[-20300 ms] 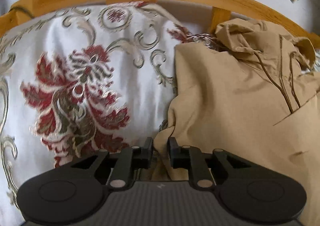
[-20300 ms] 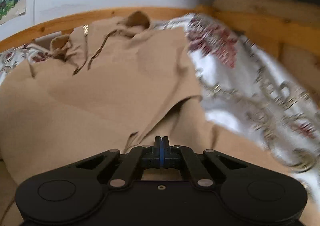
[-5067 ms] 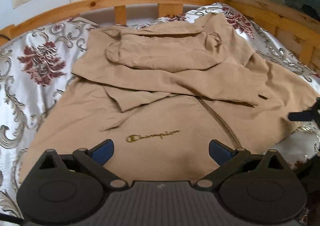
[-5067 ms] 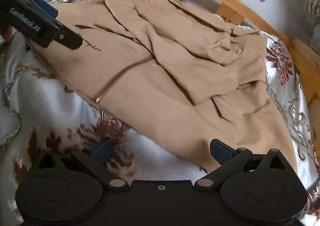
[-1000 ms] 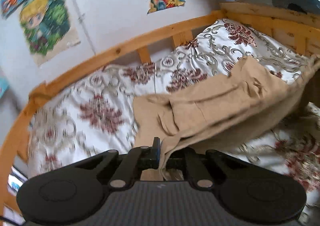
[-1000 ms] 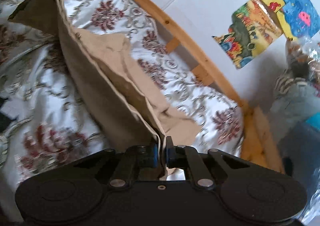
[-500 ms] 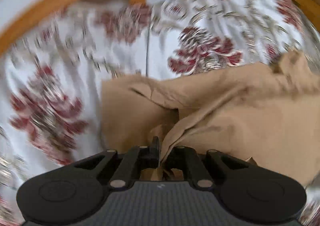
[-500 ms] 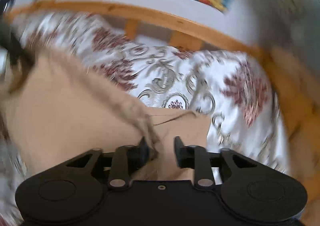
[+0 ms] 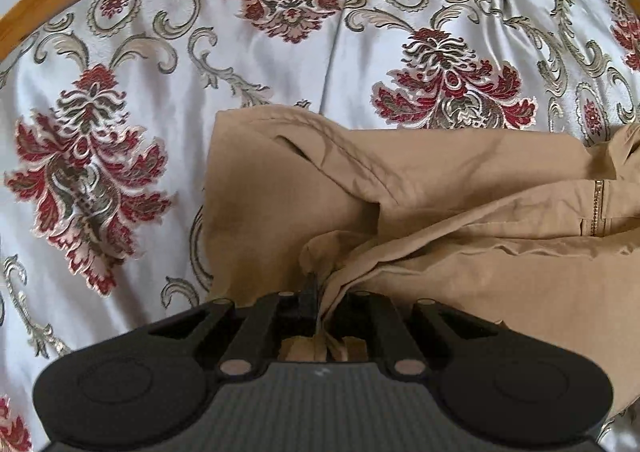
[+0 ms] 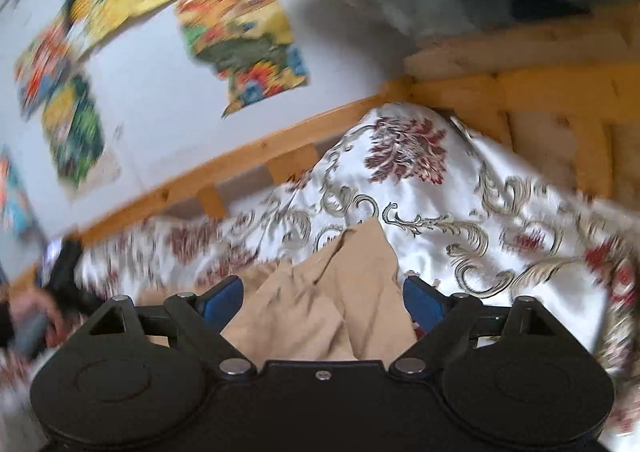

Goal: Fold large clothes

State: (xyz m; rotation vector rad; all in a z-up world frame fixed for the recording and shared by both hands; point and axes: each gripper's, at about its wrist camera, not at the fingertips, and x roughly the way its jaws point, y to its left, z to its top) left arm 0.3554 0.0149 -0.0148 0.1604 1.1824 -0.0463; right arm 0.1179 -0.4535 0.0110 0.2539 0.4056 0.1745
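Your left gripper (image 9: pixel 318 298) clenched on bunched edge of tan jacket (image 9: pixel 440 220); its right finger hidden under cloth. Jacket spreads ahead and right on floral bedspread (image 9: pixel 120 100), cut off at frame edge. R view blurred: your right gripper (image 10: pixel 322 298) opening, pads clear of jacket lying between them. Wooden bed rail (image 10: pixel 248 156) beyond.
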